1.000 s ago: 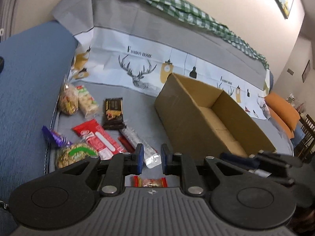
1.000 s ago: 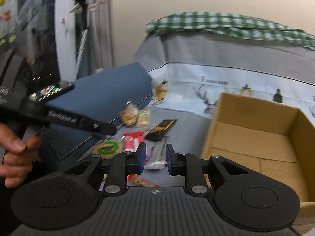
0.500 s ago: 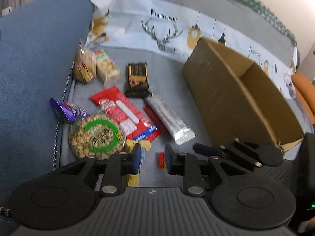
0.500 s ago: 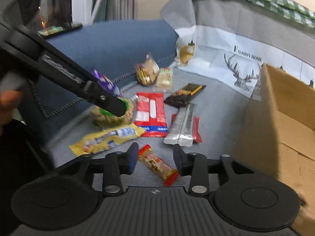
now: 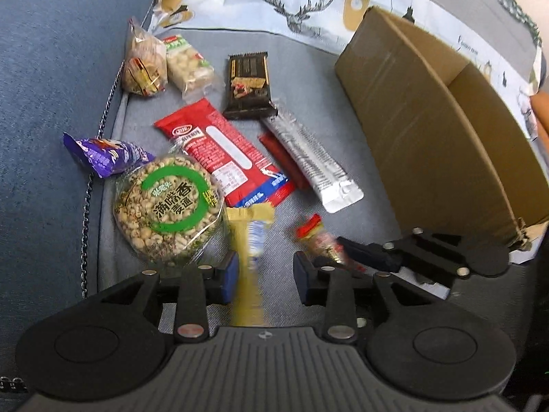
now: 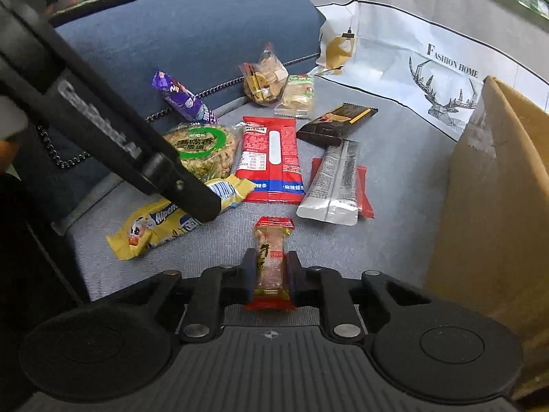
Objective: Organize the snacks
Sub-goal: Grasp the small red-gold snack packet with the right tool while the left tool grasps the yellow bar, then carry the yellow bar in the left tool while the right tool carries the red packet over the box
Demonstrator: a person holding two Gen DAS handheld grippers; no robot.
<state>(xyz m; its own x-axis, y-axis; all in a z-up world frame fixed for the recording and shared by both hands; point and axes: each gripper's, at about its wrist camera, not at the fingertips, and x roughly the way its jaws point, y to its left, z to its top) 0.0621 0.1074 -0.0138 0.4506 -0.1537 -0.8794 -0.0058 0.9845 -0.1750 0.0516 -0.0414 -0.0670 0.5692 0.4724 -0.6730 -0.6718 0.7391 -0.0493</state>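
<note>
Several snack packs lie on a grey sofa seat (image 5: 308, 68) beside an open cardboard box (image 5: 429, 127). My left gripper (image 5: 264, 269) is open, its jaws on either side of a yellow Alpenliebe candy pack (image 5: 248, 254), which also shows in the right wrist view (image 6: 161, 223). My right gripper (image 6: 271, 267) has its jaws against both sides of a small red-ended snack bar (image 6: 271, 257) that lies on the seat; this bar also shows in the left wrist view (image 5: 319, 237).
A round green-label rice cake (image 5: 168, 206), a purple pack (image 5: 103, 154), a red pack (image 5: 223, 151), a silver pack (image 5: 312, 158), a black chocolate bar (image 5: 248, 86) and two clear bags (image 5: 144, 61) lie on the seat. The box (image 6: 497, 185) stands at the right.
Both grippers dropped toward the seat. The left jaws opened around the yellow pack. The right jaws opened, then closed in on the small red-ended bar.
</note>
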